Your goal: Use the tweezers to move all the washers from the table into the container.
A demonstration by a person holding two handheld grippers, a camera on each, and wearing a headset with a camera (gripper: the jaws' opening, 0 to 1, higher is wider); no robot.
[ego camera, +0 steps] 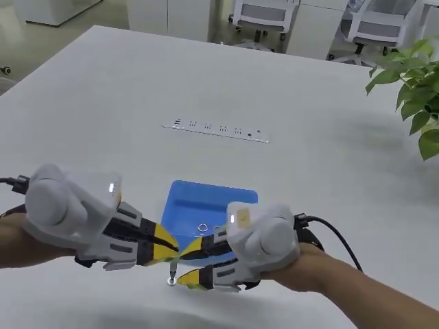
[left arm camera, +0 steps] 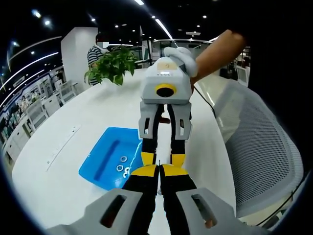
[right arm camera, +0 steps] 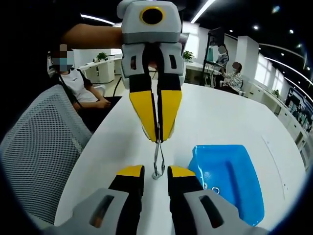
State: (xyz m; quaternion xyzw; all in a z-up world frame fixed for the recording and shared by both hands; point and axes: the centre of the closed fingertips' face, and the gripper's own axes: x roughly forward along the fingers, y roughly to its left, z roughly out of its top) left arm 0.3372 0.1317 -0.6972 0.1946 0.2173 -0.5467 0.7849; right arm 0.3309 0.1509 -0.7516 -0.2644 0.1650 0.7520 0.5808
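On the white table (ego camera: pixel 103 103), nearest the person, a small metal washer (ego camera: pixel 171 279) lies just in front of the blue container's (ego camera: pixel 206 195) near edge. The tips of the tweezers (right arm camera: pixel 159 154) point down at it, and whether they pinch it cannot be told. The left gripper (right arm camera: pixel 159 137) has its yellow jaws pressed together on the tweezers' upper part. The right gripper (left arm camera: pixel 163 159) faces it, jaws spread, one to each side of the tweezers and washer. Inside the container lie more washers (ego camera: pixel 202 228). Farther off are a flat power strip (ego camera: pixel 216 130), then a leafy plant (ego camera: pixel 415 89).
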